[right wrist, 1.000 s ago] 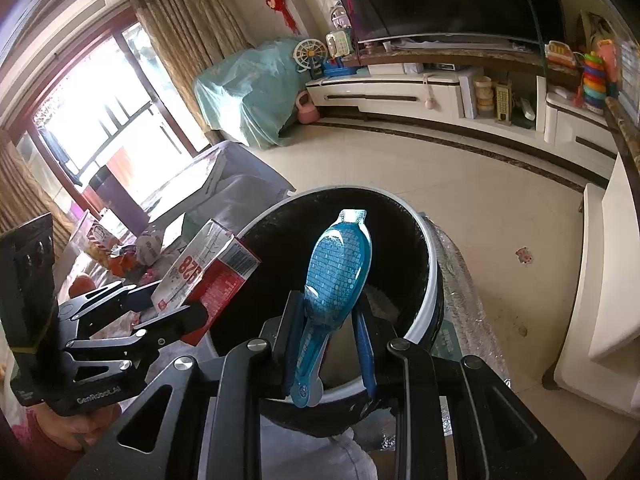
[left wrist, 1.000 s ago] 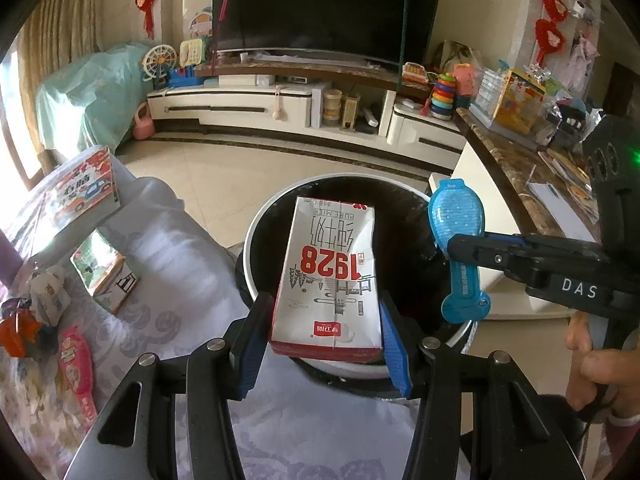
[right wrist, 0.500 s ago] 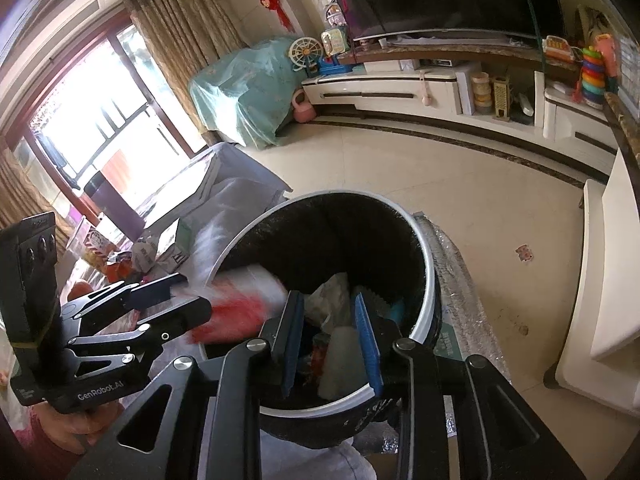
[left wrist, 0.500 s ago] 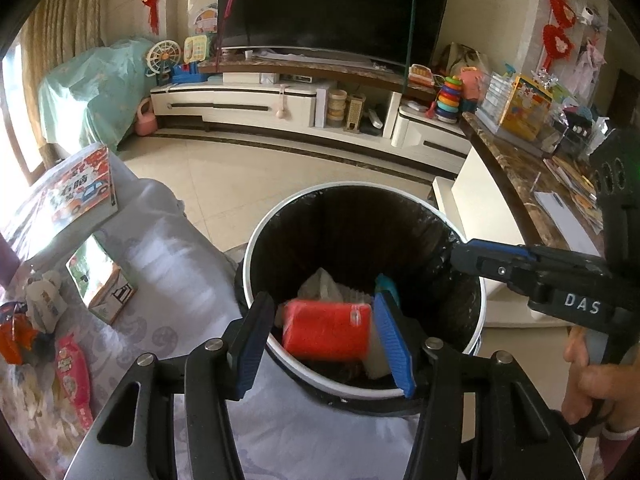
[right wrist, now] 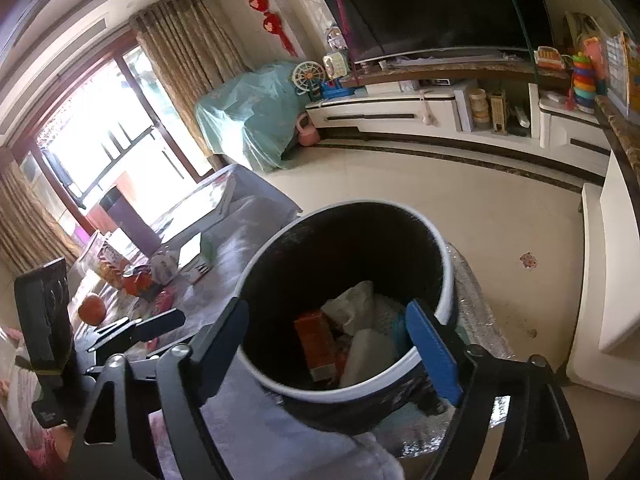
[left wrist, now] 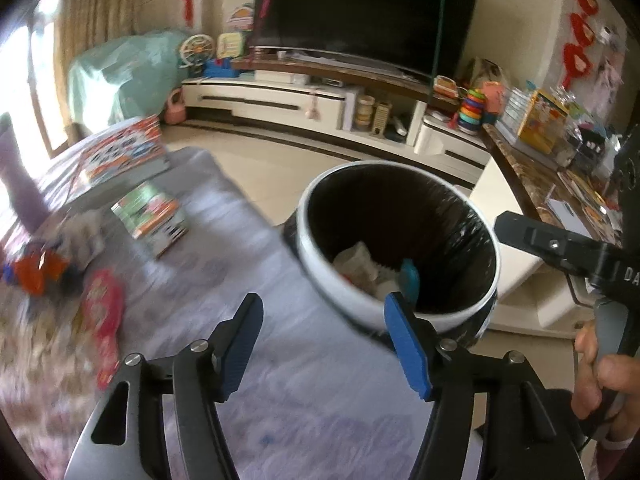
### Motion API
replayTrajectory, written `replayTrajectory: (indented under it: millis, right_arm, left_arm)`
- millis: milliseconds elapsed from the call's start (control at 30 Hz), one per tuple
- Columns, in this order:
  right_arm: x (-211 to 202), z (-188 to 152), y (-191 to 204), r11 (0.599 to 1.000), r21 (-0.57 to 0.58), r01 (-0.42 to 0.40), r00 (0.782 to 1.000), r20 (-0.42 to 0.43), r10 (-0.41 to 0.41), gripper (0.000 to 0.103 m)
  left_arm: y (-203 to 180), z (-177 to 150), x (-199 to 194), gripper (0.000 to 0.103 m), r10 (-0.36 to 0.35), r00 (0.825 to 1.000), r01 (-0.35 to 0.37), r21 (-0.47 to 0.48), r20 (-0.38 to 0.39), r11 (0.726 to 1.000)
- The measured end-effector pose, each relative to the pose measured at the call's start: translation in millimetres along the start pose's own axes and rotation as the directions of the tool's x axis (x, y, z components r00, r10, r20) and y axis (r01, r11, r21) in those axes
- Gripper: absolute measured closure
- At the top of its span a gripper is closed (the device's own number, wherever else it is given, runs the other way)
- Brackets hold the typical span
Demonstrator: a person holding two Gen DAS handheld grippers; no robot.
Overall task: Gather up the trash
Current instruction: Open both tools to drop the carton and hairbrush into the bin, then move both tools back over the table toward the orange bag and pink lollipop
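Trash bin [right wrist: 446, 280] filled — both grippers' jaws released, empty, just opened wider.
Left gripper [left wrist: 324, 344] swinging toward the cluttered surface [left wrist: 224, 248] — blur risks a clumsy grab at the red packet [left wrist: 102, 312].

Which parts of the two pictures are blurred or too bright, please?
Left wrist view: the cloth-covered table and its boxes are smeared by motion blur, while the bin is sharper. Right wrist view: the window is overexposed; the bin's inside is dark.
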State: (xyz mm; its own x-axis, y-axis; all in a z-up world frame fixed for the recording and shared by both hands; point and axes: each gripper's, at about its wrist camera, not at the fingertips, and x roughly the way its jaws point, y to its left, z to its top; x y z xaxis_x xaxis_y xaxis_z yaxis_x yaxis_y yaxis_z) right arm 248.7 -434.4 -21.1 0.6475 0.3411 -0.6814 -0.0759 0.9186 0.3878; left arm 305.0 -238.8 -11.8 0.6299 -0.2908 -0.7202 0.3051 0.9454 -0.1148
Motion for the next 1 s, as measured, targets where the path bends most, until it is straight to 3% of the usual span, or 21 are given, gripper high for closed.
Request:
replayTrajectory:
  millis: [367, 667, 1000]
  right_arm:
    - [5, -30, 57, 0.996, -0.049, -0.075, 0.997, -0.004, 0.075, 0.015]
    - [19, -51, 94, 0.989, -0.073, -0.125, 0.992, -0.038, 0.123, 0.014]
    - [36, -69, 127, 0.982, -0.110, -0.151, 0.987, -0.075, 0.143, 0.015]
  left_arm:
    - [46, -53, -56, 0.039, 0.068, 0.997, -0.063, -0.163, 0.026, 0.985]
    - [85, -89, -90, 0.039, 0.127, 0.992, -0.117, -0.286, 0.016, 0.951]
    - [124, -109, -116, 0.039, 0.181, 0.983, -0.169, -0.370, -0.001, 0.914]
